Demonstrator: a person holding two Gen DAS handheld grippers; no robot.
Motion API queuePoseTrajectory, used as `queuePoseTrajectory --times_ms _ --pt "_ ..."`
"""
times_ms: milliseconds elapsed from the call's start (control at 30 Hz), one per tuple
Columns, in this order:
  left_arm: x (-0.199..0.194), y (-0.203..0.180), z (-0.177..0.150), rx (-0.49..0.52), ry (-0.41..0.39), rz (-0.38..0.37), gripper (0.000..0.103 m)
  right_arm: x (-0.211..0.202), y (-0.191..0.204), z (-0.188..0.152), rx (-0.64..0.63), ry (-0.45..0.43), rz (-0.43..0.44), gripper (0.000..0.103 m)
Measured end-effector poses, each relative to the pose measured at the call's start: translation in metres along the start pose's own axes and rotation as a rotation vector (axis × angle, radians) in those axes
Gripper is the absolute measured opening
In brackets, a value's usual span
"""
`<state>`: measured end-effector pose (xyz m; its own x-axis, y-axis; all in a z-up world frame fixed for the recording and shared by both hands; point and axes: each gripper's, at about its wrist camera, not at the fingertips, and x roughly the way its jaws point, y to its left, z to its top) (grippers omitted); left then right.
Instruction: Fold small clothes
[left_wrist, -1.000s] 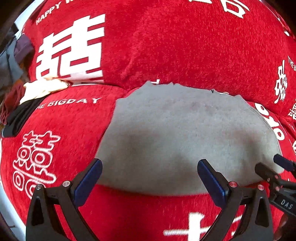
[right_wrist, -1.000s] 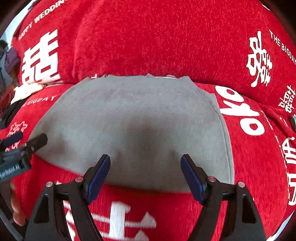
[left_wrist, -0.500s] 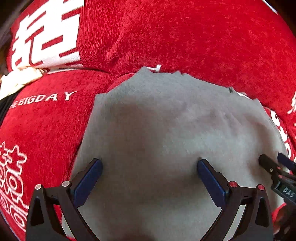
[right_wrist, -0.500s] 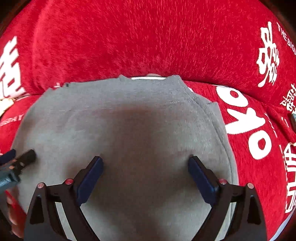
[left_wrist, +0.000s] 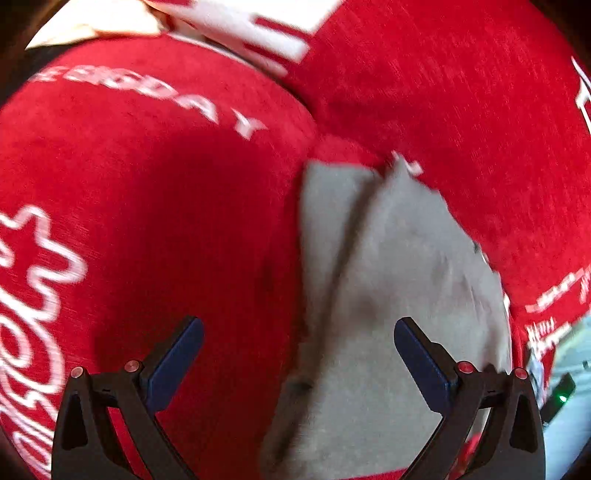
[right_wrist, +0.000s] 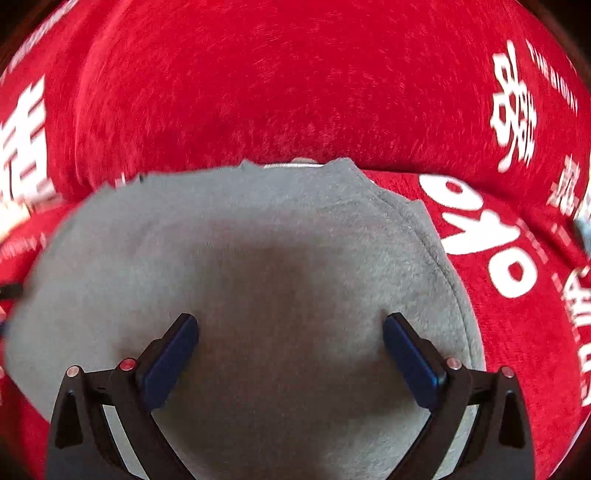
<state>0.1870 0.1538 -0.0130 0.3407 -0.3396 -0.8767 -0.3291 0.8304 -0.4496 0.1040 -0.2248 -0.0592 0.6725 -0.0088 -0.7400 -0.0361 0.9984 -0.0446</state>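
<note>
Two grippers over a grey garment (right_wrist: 258, 258) on red cushions (right_wrist: 258, 92).
Left gripper (left_wrist: 298, 343) and right gripper (right_wrist: 291, 338) both gape wide, gripping nothing.

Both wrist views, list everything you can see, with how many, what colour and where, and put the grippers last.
Garment: one, grey, lying on the red cover; a fold line shows near its left edge in the left wrist view.
Cover: one, red plush with white lettering, over a seat and backrest, under and behind the garment.
Cloth: one, cream, top left corner of the left wrist view, blurred.
Left gripper: one, black with blue pads, open, over the garment's left edge.
Right gripper: one, black with blue pads, open, over the garment's middle.
</note>
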Motion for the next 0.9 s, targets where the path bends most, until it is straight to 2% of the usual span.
queuePoseTrajectory --times_ms 100,133,200,300,333,367,400,433,567,733,833,900 --pt "0.019 -0.020 -0.003 0.054 0.031 0.010 0.103 0.000 -0.002 -0.001 0.011 -0.023 0.009 0.102" --pt "0.022 -0.031 -0.004 0.082 0.009 0.051 0.103 0.000 -0.004 -0.002 0.020 -0.022 0.017 0.102" --pt "0.025 -0.047 -0.002 0.115 -0.019 0.067 0.102 -0.001 -0.004 -0.003 0.019 -0.032 0.018 0.102" --pt "0.017 -0.067 -0.006 0.174 -0.063 0.096 0.072 0.000 -0.006 -0.004 0.022 -0.038 0.021 0.102" --pt "0.013 -0.068 -0.006 0.190 -0.070 0.097 0.051 0.000 -0.006 -0.004 0.021 -0.040 0.019 0.102" --pt "0.009 -0.073 -0.008 0.217 -0.081 0.095 0.044 0.000 -0.005 -0.004 0.019 -0.041 0.016 0.102" --pt "0.006 -0.077 -0.009 0.234 -0.095 0.124 0.031 0.000 -0.005 -0.004 0.018 -0.041 0.014 0.102" --pt "0.003 -0.080 -0.008 0.241 -0.095 0.134 0.025 0.000 -0.004 -0.005 0.018 -0.041 0.013 0.102" --pt "-0.009 -0.082 -0.004 0.226 -0.107 0.137 0.017 -0.001 -0.004 -0.003 0.021 -0.022 0.021 0.103" --pt "-0.023 -0.098 -0.006 0.259 -0.146 0.141 0.016 -0.007 0.009 0.011 0.012 -0.020 0.097 0.103" --pt "-0.024 -0.102 -0.005 0.258 -0.141 0.157 0.016 0.024 0.034 0.032 -0.064 0.068 0.037 0.103" --pt "-0.025 -0.104 -0.005 0.260 -0.145 0.166 0.016 0.039 0.042 0.050 -0.069 0.081 0.037 0.103"
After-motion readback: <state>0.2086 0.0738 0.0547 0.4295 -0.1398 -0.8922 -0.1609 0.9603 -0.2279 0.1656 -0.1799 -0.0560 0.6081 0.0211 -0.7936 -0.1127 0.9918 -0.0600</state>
